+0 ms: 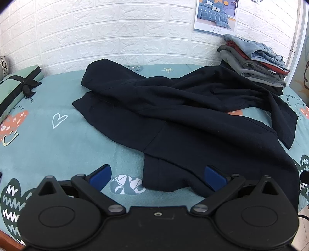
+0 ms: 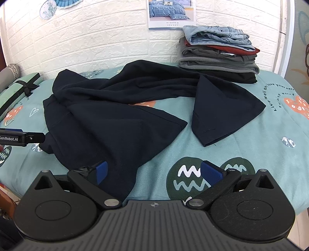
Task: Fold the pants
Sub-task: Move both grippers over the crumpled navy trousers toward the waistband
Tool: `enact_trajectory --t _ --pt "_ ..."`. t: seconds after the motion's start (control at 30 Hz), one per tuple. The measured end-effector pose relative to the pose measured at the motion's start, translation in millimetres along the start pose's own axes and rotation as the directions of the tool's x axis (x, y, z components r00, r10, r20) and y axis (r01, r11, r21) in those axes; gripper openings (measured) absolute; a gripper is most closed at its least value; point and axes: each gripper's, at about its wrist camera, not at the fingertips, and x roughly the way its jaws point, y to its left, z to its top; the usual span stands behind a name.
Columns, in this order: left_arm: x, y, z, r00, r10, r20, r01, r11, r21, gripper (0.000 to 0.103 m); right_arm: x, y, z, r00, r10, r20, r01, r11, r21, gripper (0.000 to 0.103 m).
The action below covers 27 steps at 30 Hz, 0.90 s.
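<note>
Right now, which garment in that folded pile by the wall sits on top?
The light blue denim jeans top the folded pile; a rust-red garment lies under them, then grey and black ones.

"GenRobot.AI" reads on the left hand-held gripper (image 2: 21, 137), "Live well and love your self" curves across the teal bedsheet (image 2: 278, 90), "worry" beneath it, poster (image 2: 171, 13) caption too small to read

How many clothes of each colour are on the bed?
Dark navy pants, spread out: 1
Blue denim, top of pile: 1
Red: 1
Grey: at least 2, layers hard to separate
Black, bottom of pile: 1
Total: at least 6
</note>
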Motion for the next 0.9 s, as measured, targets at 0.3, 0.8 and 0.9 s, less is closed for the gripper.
enact_trajectory --t 0.3,0.8,0.9 --pt "3 3 2 1.0 -0.004 -0.009 0.004 1.0 -0.013 0.103 3 1 2 1.0 0.003 -0.01 -0.003 1.0 -0.004 0.103" --pt "10 10 3 1.0 -0.009 -0.022 0.008 1.0 -0.027 0.103 11 4 5 1.0 0.008 -0.024 -0.008 1.0 -0.004 0.103" --pt "13 11 3 1.0 -0.011 -0.027 0.01 0.999 -0.032 0.103 12 4 6 1.0 0.01 -0.029 -0.01 1.0 -0.004 0.103"
